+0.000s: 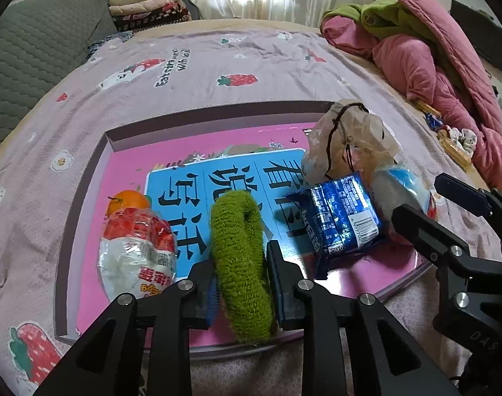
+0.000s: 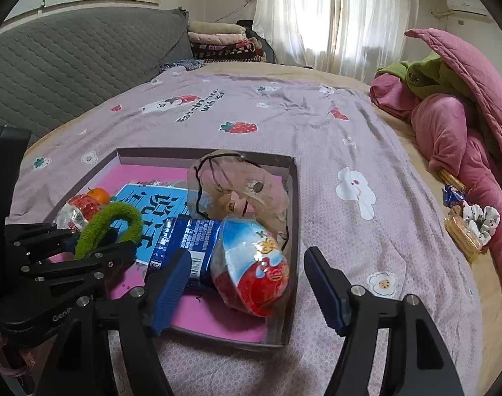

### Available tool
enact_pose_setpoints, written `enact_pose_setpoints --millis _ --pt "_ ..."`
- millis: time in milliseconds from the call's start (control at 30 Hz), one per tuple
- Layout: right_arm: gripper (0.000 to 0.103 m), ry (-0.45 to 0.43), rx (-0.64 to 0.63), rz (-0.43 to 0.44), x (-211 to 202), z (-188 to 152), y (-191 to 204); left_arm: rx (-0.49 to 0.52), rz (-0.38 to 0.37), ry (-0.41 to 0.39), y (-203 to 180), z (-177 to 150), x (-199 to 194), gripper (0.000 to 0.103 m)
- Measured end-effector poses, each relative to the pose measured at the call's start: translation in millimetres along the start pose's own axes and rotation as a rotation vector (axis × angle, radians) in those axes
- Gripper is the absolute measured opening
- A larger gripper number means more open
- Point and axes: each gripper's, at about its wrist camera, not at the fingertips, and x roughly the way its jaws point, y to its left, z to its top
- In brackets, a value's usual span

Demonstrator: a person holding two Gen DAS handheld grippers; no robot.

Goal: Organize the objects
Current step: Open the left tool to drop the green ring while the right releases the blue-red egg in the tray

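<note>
1. Green scrunchie (image 1: 239,264) sits between the left tool (image 1: 241,283) pads, jaws narrow, low over the pink box (image 1: 86,194); grip looks loosened, cannot tell contact.
2. Right tool (image 2: 247,283) is wide, empty, over the egg toy (image 2: 251,264) in the box corner.
3. Step: dropping the scrunchie into the box; next, open and withdraw.
4. Bed (image 2: 317,138) with strawberry sheet, curtains behind.

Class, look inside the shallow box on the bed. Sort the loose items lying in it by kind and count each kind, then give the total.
Fruit: 1, the orange
Snack packets: 2, the red-and-white packet and the blue packet
Egg-shaped treats: 1, the red-and-blue egg
Hair scrunchies: 1, the green scrunchie
Bags: 1, the crumpled beige bag
Total: 6
</note>
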Motion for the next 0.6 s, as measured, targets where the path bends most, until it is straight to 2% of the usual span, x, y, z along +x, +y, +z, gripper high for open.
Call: enact_pose_setpoints --millis 133,233,600 --pt "0.071 -0.023 0.009 -0.001 -6 2 -3 -0.015 -0.008 -0.006 3 2 -6 0.029" --pt "0.073 -0.042 0.011 0.004 -11 3 -3 -0.016 -0.008 -0.015 3 4 -11 0.039" --pt "0.075 -0.053 0.000 0.030 -18 5 0 -0.037 -0.003 -0.034 10 12 -28 0.041"
